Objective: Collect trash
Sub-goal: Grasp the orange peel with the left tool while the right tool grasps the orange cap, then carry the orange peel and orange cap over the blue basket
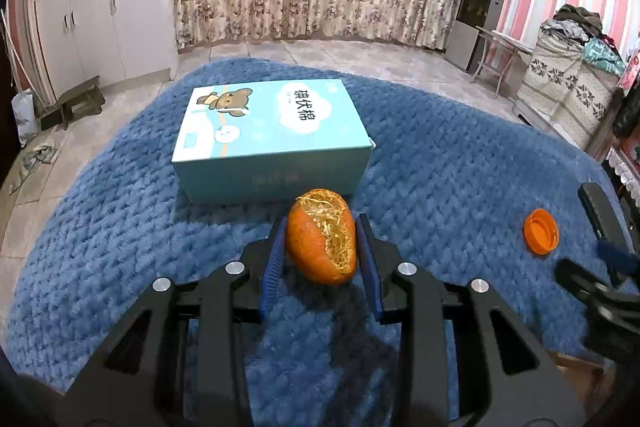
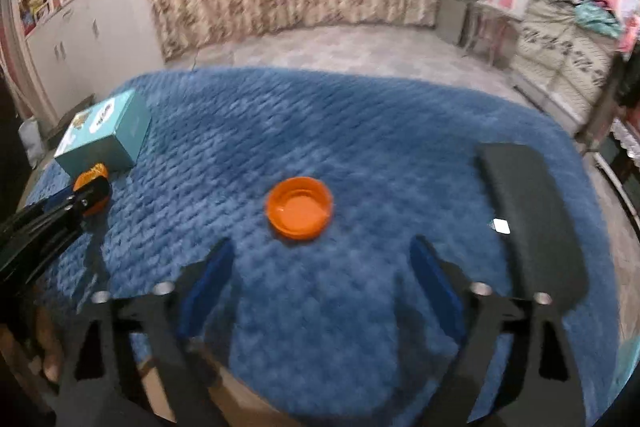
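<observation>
A piece of orange peel (image 1: 320,243), pith side showing, is held above the blue knitted blanket (image 1: 440,155) with my left gripper (image 1: 324,225) shut on it. In the right wrist view the same gripper (image 2: 90,191) shows at the far left with the peel (image 2: 94,173) in it. An orange bottle cap (image 2: 300,213) lies open side up on the blanket. My right gripper (image 2: 322,245) hovers just short of it, open, with nothing between its blue pads. The cap (image 1: 540,231) also shows at the right of the left wrist view, beside my right gripper (image 1: 592,267).
A light-blue cardboard box (image 1: 272,135) sits on the blanket beyond the peel. A flat black object (image 2: 528,227) lies to the right of the cap. White cabinets (image 1: 100,19) and a small stool (image 1: 80,99) stand at the left, a water dispenser (image 1: 476,23) at the back right.
</observation>
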A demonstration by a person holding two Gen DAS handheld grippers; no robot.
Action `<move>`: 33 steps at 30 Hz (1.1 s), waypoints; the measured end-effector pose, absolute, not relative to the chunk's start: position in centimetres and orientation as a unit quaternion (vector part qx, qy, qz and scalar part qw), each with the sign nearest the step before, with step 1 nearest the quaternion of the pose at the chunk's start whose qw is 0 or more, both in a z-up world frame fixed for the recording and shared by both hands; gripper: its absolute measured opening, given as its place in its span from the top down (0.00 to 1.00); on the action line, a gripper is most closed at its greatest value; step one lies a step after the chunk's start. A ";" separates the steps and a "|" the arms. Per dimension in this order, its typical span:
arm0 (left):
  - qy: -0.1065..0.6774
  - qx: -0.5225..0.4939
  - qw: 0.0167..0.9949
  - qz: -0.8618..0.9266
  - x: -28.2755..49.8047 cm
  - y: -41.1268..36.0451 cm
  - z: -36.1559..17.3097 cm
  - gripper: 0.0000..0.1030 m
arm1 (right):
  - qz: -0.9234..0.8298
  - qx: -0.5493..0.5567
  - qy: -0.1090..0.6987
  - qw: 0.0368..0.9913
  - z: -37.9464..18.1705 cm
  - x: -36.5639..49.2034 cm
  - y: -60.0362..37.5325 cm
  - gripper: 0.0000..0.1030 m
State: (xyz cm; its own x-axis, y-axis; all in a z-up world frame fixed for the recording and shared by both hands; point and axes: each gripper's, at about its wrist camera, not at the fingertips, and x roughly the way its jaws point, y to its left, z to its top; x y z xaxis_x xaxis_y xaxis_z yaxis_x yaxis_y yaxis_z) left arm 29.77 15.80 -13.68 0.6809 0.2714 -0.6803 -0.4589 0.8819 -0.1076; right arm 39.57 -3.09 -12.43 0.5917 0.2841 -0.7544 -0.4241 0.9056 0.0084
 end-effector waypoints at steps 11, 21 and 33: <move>0.347 -0.144 0.904 0.201 30.0 16.4 -13.9 0.67 | 0.238 -0.089 0.420 0.871 -13.6 41.6 -0.8 0.61; 0.352 -0.147 0.902 0.201 30.5 16.7 -14.4 0.66 | 0.212 -0.075 0.372 0.900 -9.3 37.0 -6.4 0.61; 0.334 -0.119 0.916 0.187 29.8 14.9 -13.0 0.66 | 0.093 -0.018 0.323 0.942 -5.4 28.5 -20.0 0.61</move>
State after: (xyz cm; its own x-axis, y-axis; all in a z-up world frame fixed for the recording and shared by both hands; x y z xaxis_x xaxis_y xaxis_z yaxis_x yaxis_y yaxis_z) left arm 29.81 14.89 -12.97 0.7064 0.2634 -0.6570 -0.4220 0.9019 -0.0921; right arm 28.50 -19.98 -5.35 0.7743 0.1628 -0.6115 -0.1862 0.9822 0.0258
